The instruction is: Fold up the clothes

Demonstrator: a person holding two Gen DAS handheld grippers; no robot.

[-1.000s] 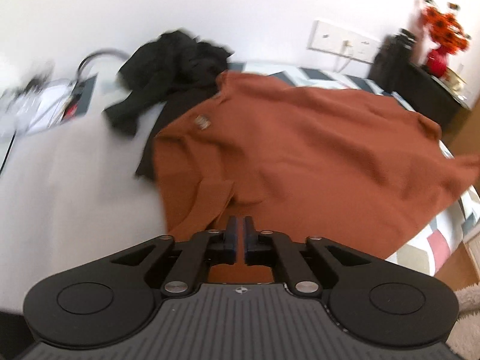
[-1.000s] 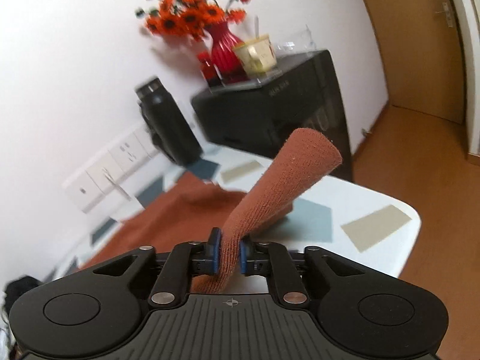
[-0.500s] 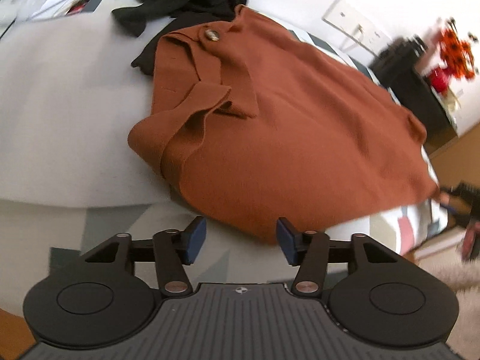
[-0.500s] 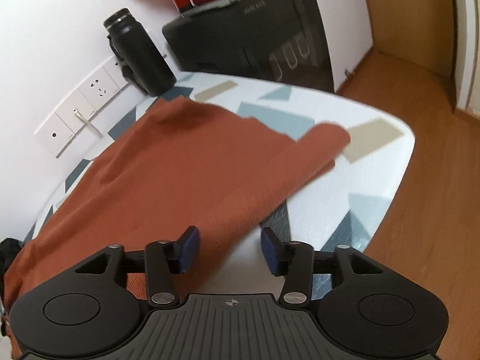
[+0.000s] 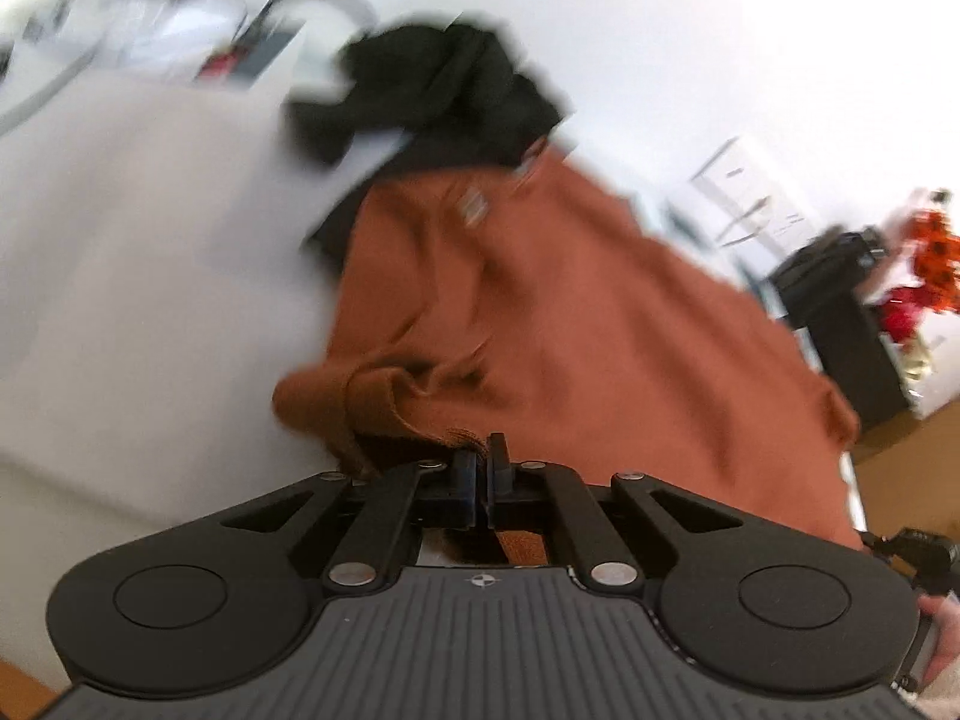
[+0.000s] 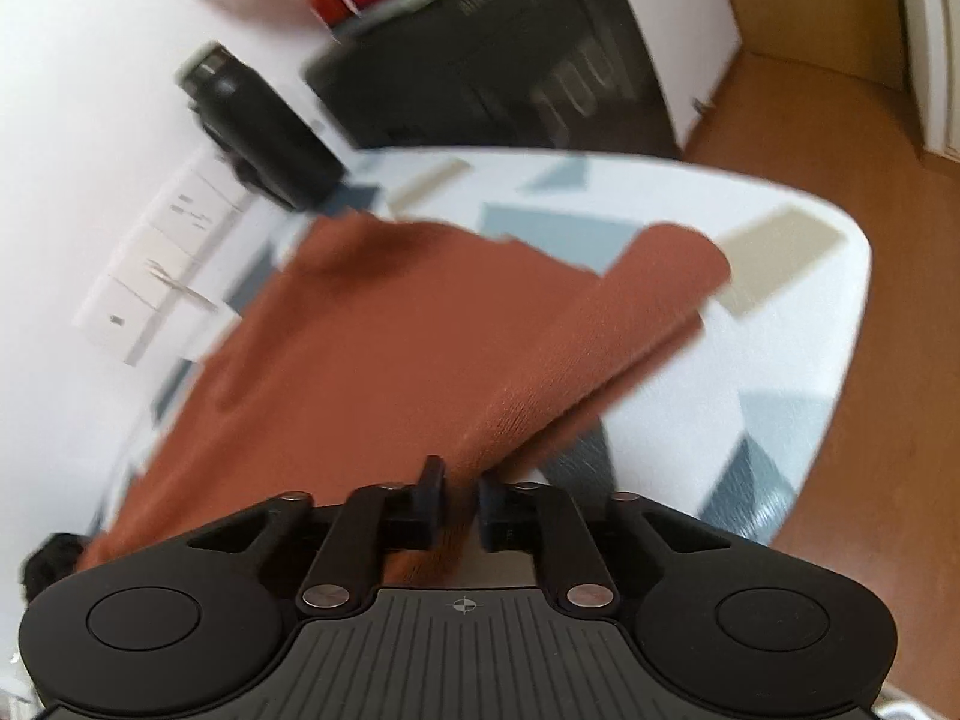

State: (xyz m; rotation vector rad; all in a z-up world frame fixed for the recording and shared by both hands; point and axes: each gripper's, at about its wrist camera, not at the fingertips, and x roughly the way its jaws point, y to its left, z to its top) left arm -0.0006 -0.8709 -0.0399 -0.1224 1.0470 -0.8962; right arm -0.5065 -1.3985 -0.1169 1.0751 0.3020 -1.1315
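A rust-brown knit garment (image 5: 600, 324) lies spread over the table, with a button near its far collar. My left gripper (image 5: 483, 456) is shut on the garment's near edge, beside a bunched cuff (image 5: 360, 396). In the right wrist view the same rust-brown garment (image 6: 372, 360) stretches away from me, and my right gripper (image 6: 461, 483) is shut on its near hem, which lifts off the table (image 6: 780, 360). A folded corner of the cloth (image 6: 672, 264) lies at the far right. Both views are blurred by motion.
A crumpled black garment (image 5: 444, 90) lies past the brown one. A black bottle (image 6: 258, 120), wall sockets (image 6: 156, 276) and a black cabinet (image 6: 510, 48) with a red vase stand beyond the table. Wooden floor (image 6: 870, 180) lies to the right. Cables and papers (image 5: 150, 30) sit far left.
Half a second ago both grippers stood open over the garment's near edge. Both have since shut on that edge and begun to lift it.
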